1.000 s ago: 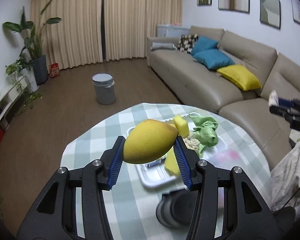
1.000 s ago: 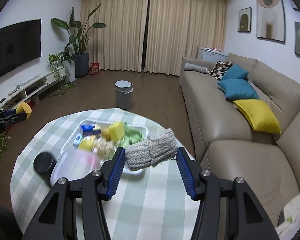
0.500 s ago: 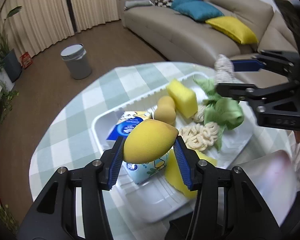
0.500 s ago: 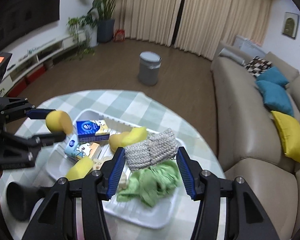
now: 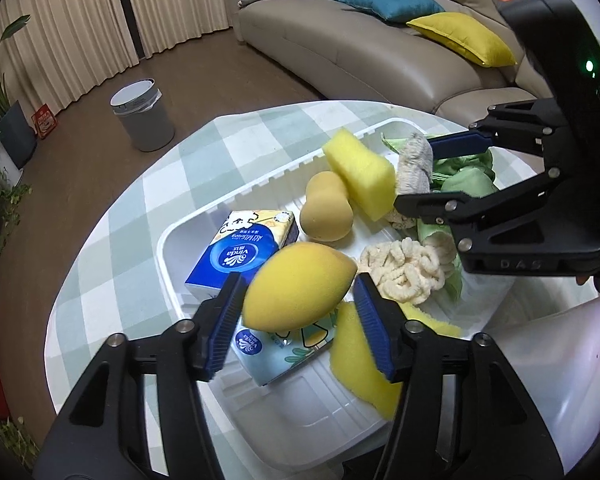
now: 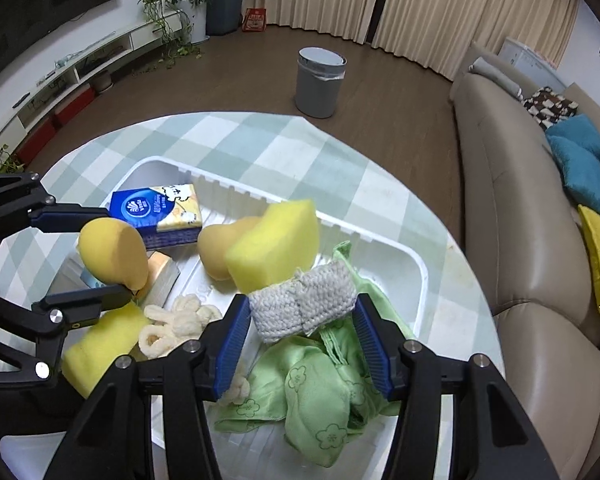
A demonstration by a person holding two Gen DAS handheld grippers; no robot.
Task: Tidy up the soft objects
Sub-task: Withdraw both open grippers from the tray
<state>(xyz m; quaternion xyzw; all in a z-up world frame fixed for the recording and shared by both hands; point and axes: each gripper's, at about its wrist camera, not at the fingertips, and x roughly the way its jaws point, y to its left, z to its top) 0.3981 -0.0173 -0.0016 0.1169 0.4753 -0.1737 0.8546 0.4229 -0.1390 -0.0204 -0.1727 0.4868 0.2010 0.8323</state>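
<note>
My left gripper (image 5: pixel 298 322) is shut on a yellow lemon-shaped sponge (image 5: pixel 298 286) and holds it just above the white tray (image 5: pixel 260 188). It also shows in the right wrist view (image 6: pixel 114 254). My right gripper (image 6: pixel 302 340) is shut on a grey knitted cloth (image 6: pixel 304 306) over the tray's right half, above a green cloth (image 6: pixel 320 392). In the tray lie a yellow block sponge (image 5: pixel 360 172), an orange gourd-shaped sponge (image 5: pixel 326 212), tissue packs (image 5: pixel 240 252) and a cream chenille piece (image 5: pixel 404 272).
The tray stands on a round table with a green-checked cloth (image 6: pixel 260 140). A translucent lid (image 5: pixel 560 380) lies at the tray's near right. A grey bin (image 6: pixel 320 76) stands on the floor, a beige sofa (image 6: pixel 520 220) to the right.
Both grippers have come down and closer over the tray, each still holding its object. The right gripper now sits nearer the left one, over the green cloth.
</note>
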